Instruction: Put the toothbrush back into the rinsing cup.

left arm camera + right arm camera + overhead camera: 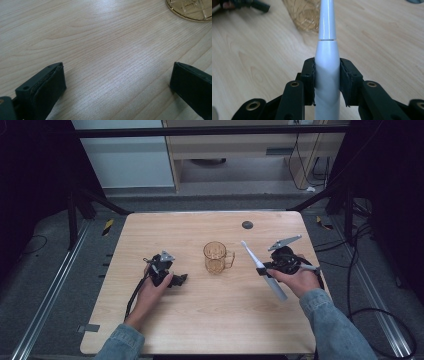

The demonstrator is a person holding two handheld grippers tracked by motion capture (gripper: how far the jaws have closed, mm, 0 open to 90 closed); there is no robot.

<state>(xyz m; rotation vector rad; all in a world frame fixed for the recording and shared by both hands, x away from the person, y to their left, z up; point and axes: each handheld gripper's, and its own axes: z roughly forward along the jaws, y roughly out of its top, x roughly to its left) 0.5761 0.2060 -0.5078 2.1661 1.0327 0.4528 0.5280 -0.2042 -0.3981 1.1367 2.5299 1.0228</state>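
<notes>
The electric toothbrush (265, 270) we clamp in our right gripper (264, 269) right of the amber mug (216, 258), while our left gripper (176, 280) rests with fingers (42, 92) open on the table (210, 320).

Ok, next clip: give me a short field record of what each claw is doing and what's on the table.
held item: white electric toothbrush, head pointing away from the person
right claw: shut on the toothbrush handle, lifted off the table
left claw: open, nothing between its jaws, resting low on the table
other item: amber transparent glass mug with handle, upright, mid-table
surface: light wooden table
</notes>
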